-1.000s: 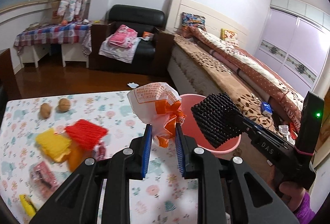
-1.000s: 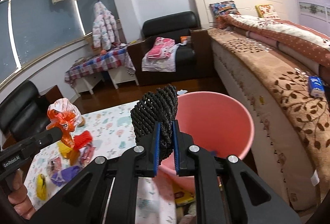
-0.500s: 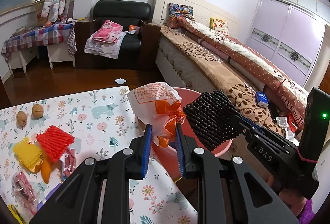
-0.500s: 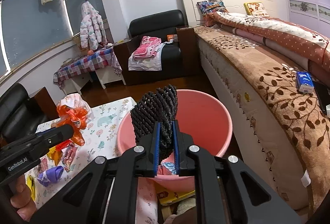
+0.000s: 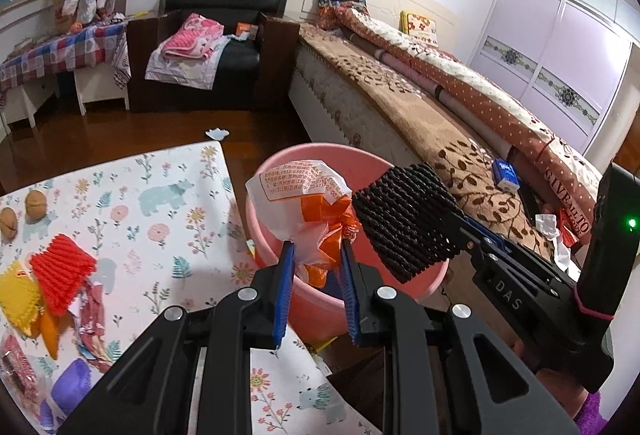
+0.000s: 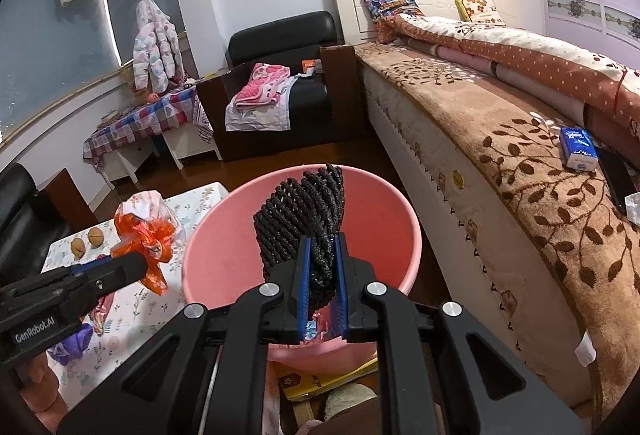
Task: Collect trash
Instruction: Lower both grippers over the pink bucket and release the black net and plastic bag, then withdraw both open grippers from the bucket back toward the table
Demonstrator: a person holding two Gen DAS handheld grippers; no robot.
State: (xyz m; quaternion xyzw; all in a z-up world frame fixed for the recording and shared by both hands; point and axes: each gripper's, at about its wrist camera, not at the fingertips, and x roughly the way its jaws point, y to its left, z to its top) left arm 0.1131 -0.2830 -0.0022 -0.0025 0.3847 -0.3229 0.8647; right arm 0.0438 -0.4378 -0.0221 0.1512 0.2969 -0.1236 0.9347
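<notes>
while both hang over the pink bucket (image 6: 394, 231), the left gripper (image 5: 316, 255) pinches an orange wrapper (image 5: 320, 219), the right gripper (image 6: 322, 255) black netting (image 6: 300, 211).

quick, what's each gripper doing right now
left gripper: closed on the orange-and-white plastic bag
right gripper: closed on the black foam net

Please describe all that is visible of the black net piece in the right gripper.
The black foam net looks like soft woven mesh, a flattened sleeve of diagonal strands. The right gripper is shut on its lower end, so it stands up and fans out wider at the top. It hangs above the open pink bucket, touching nothing but the blue pads.
</notes>
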